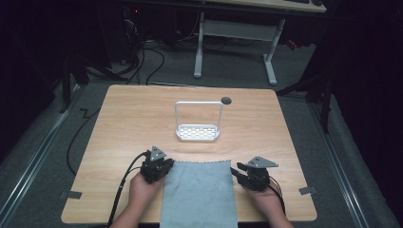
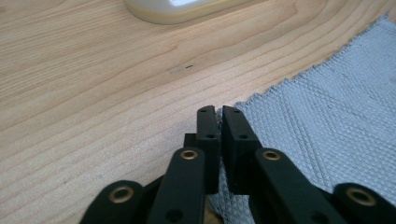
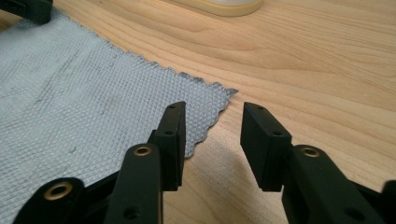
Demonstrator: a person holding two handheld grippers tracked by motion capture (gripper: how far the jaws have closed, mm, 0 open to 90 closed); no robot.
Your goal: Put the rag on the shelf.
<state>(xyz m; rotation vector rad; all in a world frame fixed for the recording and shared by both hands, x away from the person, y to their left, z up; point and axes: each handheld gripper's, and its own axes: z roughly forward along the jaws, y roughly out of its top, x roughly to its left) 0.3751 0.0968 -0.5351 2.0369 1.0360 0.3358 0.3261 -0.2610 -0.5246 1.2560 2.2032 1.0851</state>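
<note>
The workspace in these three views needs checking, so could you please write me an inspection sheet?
Surface: wooden table, with a dark round hole near the far edge.
Job's things: grey cloth flat at the near edge; white rack beyond it, apart.
Clutter: tape scraps at the near corners.
Grippers: left hand-held gripper shut at the cloth's far left corner; whether cloth is pinched cannot be told. Right hand-held gripper open, jaws astride the far right corner, one over cloth, one over bare wood.
Cables: black cable trails from the left gripper; more on the floor.
Surroundings: dark room, grey floor, white desk frame behind.
</note>
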